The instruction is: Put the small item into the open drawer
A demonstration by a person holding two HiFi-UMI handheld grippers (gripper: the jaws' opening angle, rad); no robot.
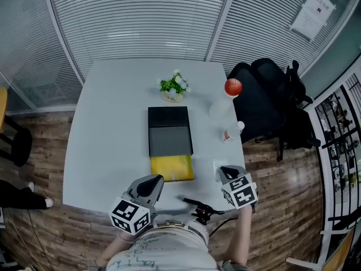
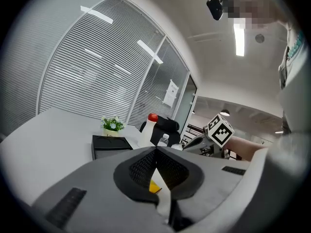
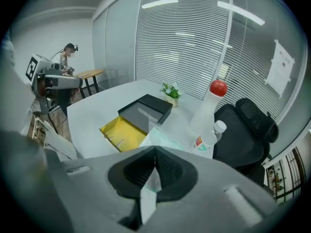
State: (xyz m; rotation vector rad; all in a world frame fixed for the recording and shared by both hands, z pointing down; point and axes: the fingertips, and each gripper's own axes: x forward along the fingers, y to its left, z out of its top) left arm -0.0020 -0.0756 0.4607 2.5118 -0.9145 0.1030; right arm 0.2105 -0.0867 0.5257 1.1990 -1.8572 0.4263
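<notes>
A black drawer box (image 1: 169, 130) sits mid-table with its yellow drawer (image 1: 172, 168) pulled open toward me and nothing in it. A small, flat, clear-white packet (image 3: 163, 139) lies on the table right of the drawer, faint in the head view (image 1: 216, 166). My right gripper (image 1: 227, 171) hovers just above and behind the packet, jaws shut with nothing between them. My left gripper (image 1: 154, 180) is at the table's near edge, just left of the drawer's front, also shut and empty. In the right gripper view the drawer (image 3: 121, 130) lies ahead to the left.
A small potted plant (image 1: 173, 87) stands behind the box. A tall white bottle with a red cap (image 1: 228, 95) and a small water bottle (image 1: 232, 131) stand at the right. A black office chair (image 1: 271, 100) is beside the table's right edge.
</notes>
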